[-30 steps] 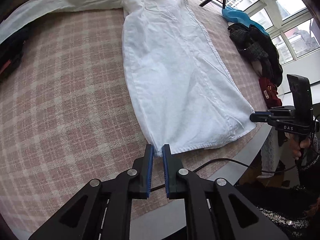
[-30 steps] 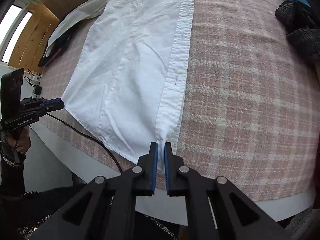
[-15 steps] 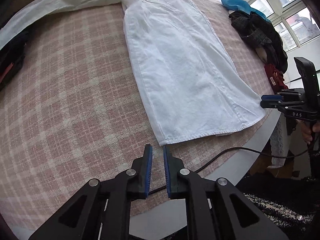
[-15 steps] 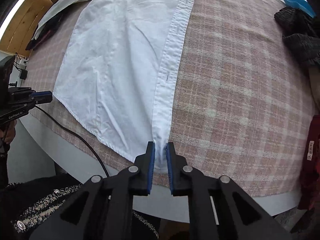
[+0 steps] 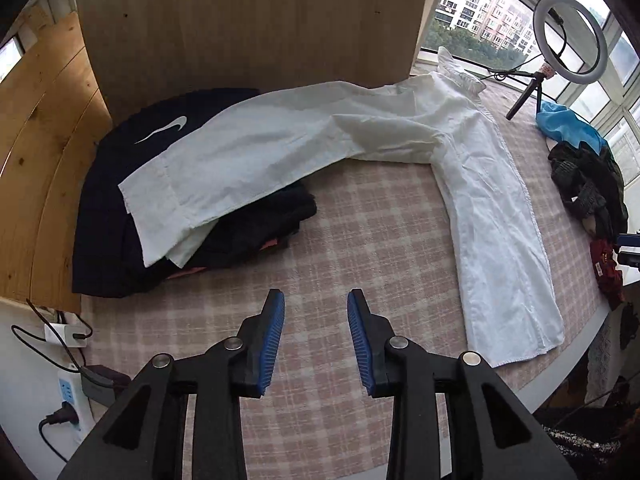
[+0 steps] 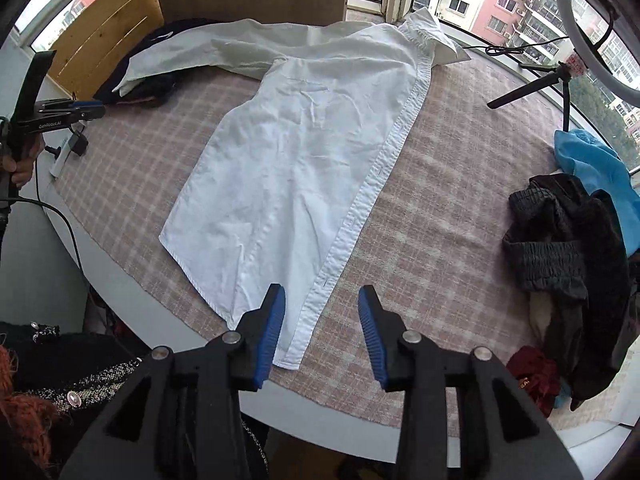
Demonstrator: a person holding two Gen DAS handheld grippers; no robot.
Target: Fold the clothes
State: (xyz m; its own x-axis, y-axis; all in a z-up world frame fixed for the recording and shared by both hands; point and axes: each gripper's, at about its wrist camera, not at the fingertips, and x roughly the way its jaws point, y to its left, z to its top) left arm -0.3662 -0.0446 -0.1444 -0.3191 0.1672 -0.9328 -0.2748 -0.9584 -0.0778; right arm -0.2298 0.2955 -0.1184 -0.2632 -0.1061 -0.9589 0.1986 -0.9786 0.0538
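A white long-sleeved shirt (image 6: 304, 160) lies flat on the pink checked tablecloth (image 5: 360, 240), folded lengthwise, collar at the far side. Its sleeve (image 5: 260, 160) stretches left over a dark garment pile with a white swoosh (image 5: 132, 168). My left gripper (image 5: 316, 300) hovers over bare cloth left of the shirt; its jaws are opening and nothing is between them. My right gripper (image 6: 322, 292) hangs above the shirt's near hem corner; its jaws are opening too, and the pads do not touch the fabric. The left gripper (image 6: 68, 114) also shows at the left edge of the right wrist view.
A heap of dark clothes (image 6: 568, 240), a blue cloth (image 6: 600, 168) and a red garment (image 5: 606, 276) sit at the table's right. A ring light on a tripod (image 5: 568, 20) stands far right. Wooden panels back the table; a power strip (image 5: 68, 392) and cables lie below left.
Both grippers let go of the shirt's hem corners, opened and rose. The left one swung away to the left, so the sleeve and dark pile came into view.
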